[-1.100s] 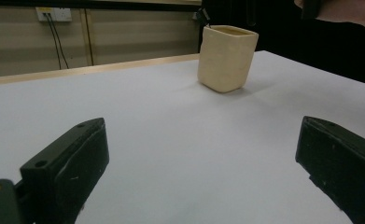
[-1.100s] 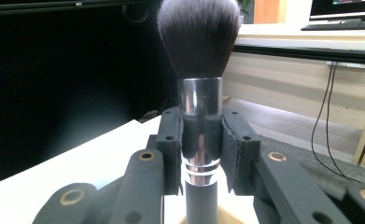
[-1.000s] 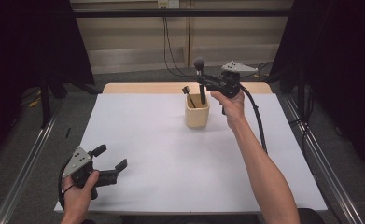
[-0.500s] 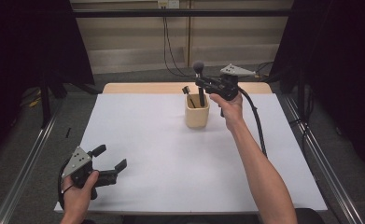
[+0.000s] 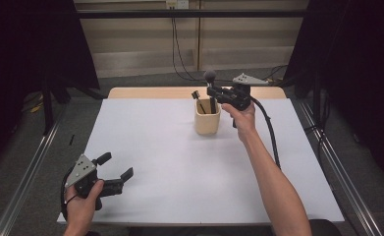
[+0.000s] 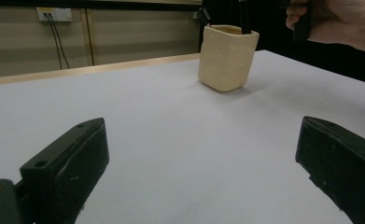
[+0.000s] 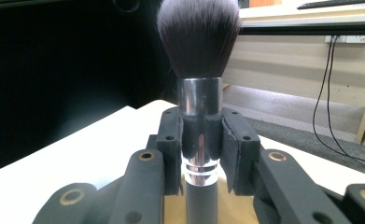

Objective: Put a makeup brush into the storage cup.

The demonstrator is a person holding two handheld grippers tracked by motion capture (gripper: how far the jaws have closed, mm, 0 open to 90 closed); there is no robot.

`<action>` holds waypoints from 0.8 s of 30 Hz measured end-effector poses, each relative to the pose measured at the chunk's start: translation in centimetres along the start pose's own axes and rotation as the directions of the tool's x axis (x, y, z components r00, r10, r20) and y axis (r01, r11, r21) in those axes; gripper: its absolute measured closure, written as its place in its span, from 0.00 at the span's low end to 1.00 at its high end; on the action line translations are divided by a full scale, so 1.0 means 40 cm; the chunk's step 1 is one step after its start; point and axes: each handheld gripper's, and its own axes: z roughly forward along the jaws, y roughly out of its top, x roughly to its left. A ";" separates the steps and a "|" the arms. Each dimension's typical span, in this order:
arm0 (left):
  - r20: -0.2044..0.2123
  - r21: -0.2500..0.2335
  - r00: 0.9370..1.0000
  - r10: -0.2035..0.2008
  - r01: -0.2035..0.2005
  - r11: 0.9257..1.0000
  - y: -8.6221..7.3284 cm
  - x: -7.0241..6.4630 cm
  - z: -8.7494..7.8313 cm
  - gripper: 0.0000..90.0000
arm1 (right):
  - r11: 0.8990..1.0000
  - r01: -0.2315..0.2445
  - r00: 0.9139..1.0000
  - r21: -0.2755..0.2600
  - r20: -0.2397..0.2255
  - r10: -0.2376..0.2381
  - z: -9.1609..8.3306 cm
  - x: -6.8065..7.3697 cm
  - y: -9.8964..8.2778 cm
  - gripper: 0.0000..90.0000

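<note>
A cream cup [image 5: 207, 117] stands at the far middle of the white table, with a small dark tool [image 5: 197, 96] leaning in it. My right gripper [image 5: 213, 93] is held level over the cup and is shut on a makeup brush [image 5: 210, 84]. The brush stands upright, bristles up, its handle reaching down into the cup. In the right gripper view the pads [image 7: 240, 149] clamp the silver ferrule of the brush [image 7: 200, 112]. My left gripper [image 5: 115, 166] rests open at the near left corner, nothing between its jaws. The left gripper view shows the cup [image 6: 227, 58] far ahead.
White sheet covers the table [image 5: 179, 167]; a wooden strip shows at its far edge. A cable [image 5: 270, 132] trails from the right gripper along the forearm. Metal rails run along both sides of the table, and dark curtains stand beyond.
The right gripper has shifted slightly with the brush above the cup. The left gripper has stayed in place.
</note>
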 end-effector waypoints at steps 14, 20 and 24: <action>-0.003 -0.002 1.000 -0.006 0.006 1.000 0.000 0.000 -0.001 0.03 | 1.000 -0.012 1.000 0.019 -0.001 0.012 0.009 -0.007 -0.031 0.79; 0.000 -0.001 1.000 -0.001 0.001 1.000 0.000 0.001 0.000 0.03 | 0.999 -0.022 1.000 0.031 0.007 0.022 0.007 -0.017 -0.046 0.79; 0.002 -0.001 1.000 0.002 -0.002 1.000 0.001 0.000 -0.001 0.03 | 0.999 -0.021 1.000 0.034 0.006 0.021 0.008 -0.015 -0.052 0.79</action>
